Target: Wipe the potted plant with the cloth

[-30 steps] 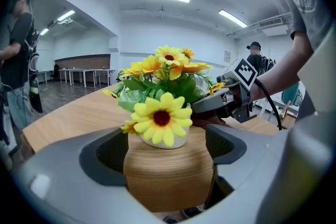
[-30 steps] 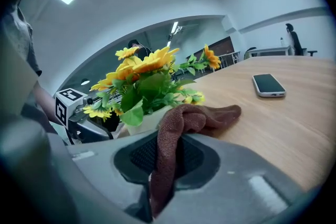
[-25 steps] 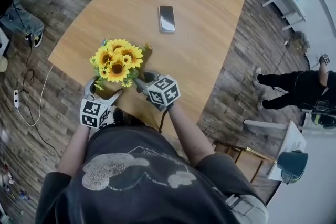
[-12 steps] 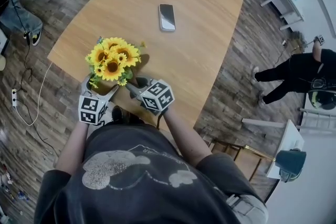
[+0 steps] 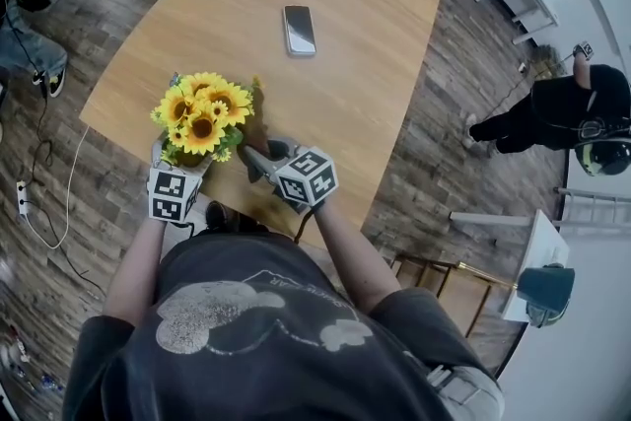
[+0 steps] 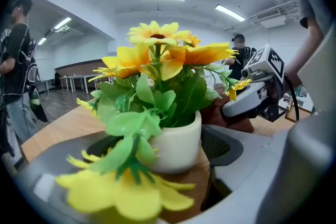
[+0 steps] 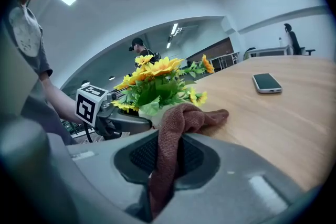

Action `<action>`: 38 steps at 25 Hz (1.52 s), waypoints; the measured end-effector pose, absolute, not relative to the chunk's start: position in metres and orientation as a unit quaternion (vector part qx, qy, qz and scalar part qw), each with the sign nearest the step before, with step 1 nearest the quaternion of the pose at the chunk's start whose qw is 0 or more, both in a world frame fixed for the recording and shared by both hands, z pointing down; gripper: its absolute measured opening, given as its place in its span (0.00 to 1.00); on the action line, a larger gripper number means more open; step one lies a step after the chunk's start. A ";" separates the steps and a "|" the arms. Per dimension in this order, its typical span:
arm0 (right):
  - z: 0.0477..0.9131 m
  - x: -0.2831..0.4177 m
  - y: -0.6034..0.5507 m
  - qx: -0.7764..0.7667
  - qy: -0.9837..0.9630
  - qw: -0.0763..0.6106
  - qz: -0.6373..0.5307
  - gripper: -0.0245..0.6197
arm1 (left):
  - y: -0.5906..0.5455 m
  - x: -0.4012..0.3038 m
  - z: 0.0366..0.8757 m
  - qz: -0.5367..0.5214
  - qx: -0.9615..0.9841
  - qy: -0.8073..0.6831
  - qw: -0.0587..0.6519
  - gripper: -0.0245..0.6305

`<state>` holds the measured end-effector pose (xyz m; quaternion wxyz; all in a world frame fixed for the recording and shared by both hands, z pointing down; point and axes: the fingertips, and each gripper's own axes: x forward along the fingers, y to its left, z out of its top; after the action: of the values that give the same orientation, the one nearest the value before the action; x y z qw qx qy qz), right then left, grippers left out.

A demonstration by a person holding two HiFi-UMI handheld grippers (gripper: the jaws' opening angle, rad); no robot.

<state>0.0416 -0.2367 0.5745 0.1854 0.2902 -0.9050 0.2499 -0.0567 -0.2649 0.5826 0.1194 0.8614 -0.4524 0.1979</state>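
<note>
A potted plant of yellow sunflowers stands in a white pot near the front left corner of the wooden table. My left gripper reaches in from the front. Its jaws have just been closing, and the pot sits between them. The right pad lies against the pot wall, while leaves hide the left pad. My right gripper is shut on a brown cloth. The cloth's free end bunches against the pot's right side, below the leaves.
A phone lies flat further back on the table. The table's front edge runs just under both grippers. A person in black bends over on the floor at the right, and another person stands off to the left.
My left gripper has pushed forward so its jaws now sit around the pot under the flowers. The right gripper with the cloth stays beside the pot. The person at the right has bent over.
</note>
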 end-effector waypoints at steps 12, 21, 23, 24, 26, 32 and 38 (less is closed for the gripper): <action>0.567 0.088 -0.263 0.338 -0.890 0.182 0.247 0.11 | -0.250 -0.033 0.582 0.211 0.933 -0.280 0.082 0.70; 0.576 0.095 -0.298 0.322 -0.888 0.227 0.235 0.11 | -0.248 -0.022 0.581 0.229 0.962 -0.138 0.055 0.70; 0.580 0.086 -0.306 0.300 -0.894 0.234 0.237 0.11 | -0.247 -0.020 0.581 0.230 0.966 -0.109 0.050 0.70; 0.582 0.082 -0.310 0.289 -0.896 0.236 0.239 0.11 | -0.245 -0.019 0.580 0.230 0.967 -0.096 0.048 0.70; 0.585 0.074 -0.316 0.265 -0.901 0.238 0.248 0.11 | -0.243 -0.016 0.579 0.230 0.970 -0.073 0.044 0.70; 0.589 0.053 -0.326 0.210 -0.903 0.239 0.290 0.11 | -0.240 -0.015 0.580 0.229 0.971 -0.047 0.043 0.71; 0.599 0.054 -0.303 0.188 -0.896 0.297 0.270 0.11 | -0.250 -0.025 0.585 0.210 0.967 -0.109 0.091 0.74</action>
<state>0.0537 -0.3025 0.5991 0.2972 0.1885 -0.8964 0.2696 -0.0248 -0.2503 0.5851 0.0915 0.9673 -0.1094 0.2098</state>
